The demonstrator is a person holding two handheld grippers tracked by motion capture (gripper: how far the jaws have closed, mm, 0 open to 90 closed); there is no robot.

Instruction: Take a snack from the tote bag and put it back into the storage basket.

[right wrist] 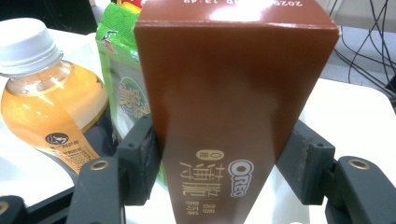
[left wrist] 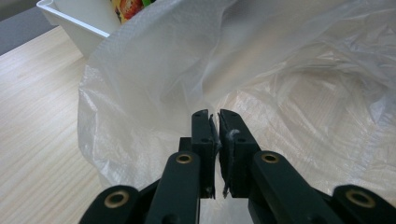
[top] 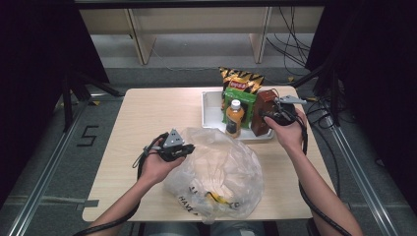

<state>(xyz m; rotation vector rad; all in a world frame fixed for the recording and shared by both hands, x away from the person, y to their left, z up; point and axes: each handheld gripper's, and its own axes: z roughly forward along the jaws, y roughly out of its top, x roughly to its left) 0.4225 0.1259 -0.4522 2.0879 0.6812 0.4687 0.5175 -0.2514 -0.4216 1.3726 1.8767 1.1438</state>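
One wooden table (top: 147, 123) stands here, and everything counts off from it. On its far right part sits one white tray (top: 210, 110). In that tray stand four items: one orange-drink bottle (top: 234, 118) with a white cap, one green snack pouch (top: 243, 98), one yellow-and-black chip bag (top: 241, 78) and one brown Oreo box (top: 263, 110). At the table's near edge lies one clear plastic bag (top: 221, 169). Above the table are two hand-held grippers: one left gripper (top: 189, 148), one right gripper (top: 266, 118).
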